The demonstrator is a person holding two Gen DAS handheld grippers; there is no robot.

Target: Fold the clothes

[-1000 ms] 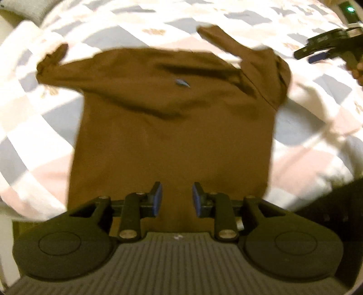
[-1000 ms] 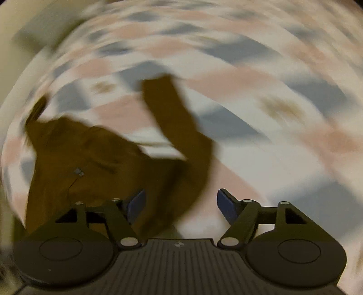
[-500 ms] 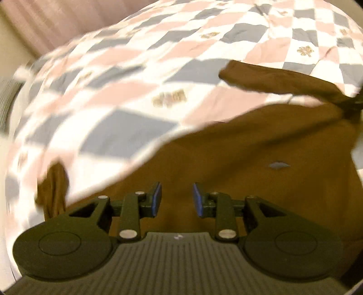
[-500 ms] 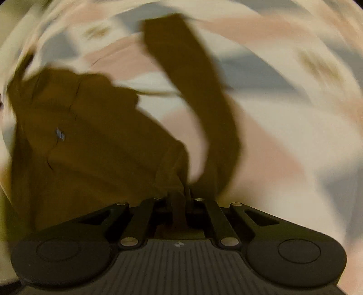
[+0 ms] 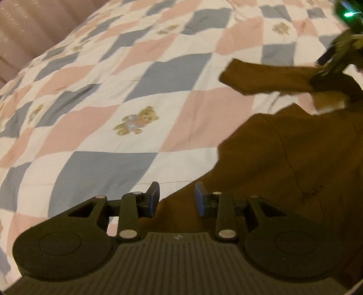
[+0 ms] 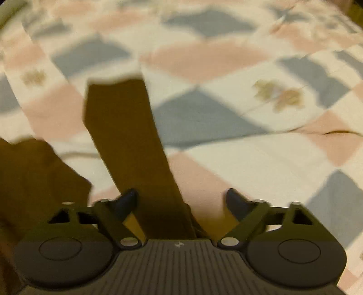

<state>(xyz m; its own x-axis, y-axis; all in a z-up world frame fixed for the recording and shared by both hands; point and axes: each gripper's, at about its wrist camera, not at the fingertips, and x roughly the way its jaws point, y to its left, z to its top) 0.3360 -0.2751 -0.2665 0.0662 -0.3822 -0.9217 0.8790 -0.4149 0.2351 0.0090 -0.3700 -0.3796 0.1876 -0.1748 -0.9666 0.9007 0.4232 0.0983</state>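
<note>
A brown long-sleeved shirt [image 5: 283, 170] lies spread on a checked quilt [image 5: 109, 163]. My left gripper [image 5: 177, 199] is open, hovering over the shirt's edge where brown cloth meets the quilt, with nothing clamped. One sleeve [image 5: 267, 77] stretches out at the upper right, and my right gripper [image 5: 326, 65] sits at its near end. In the right wrist view, that sleeve [image 6: 127, 127] runs straight away from between the fingers of the right gripper [image 6: 181, 202], which is open. The shirt body [image 6: 34, 181] lies to the left. The view is blurred.
The quilt [image 6: 226, 147] has pink, grey and white diamonds with teddy bear prints [image 5: 136, 122] and covers the whole bed. A pinkish ribbed surface [image 5: 27, 29], perhaps a curtain, rises beyond the far left edge. A green light [image 5: 347, 14] glows at the top right.
My right gripper was shut on the sleeve half a second ago and has opened, with the sleeve now lying straighter. My left gripper stayed open and swung left along the shirt's edge.
</note>
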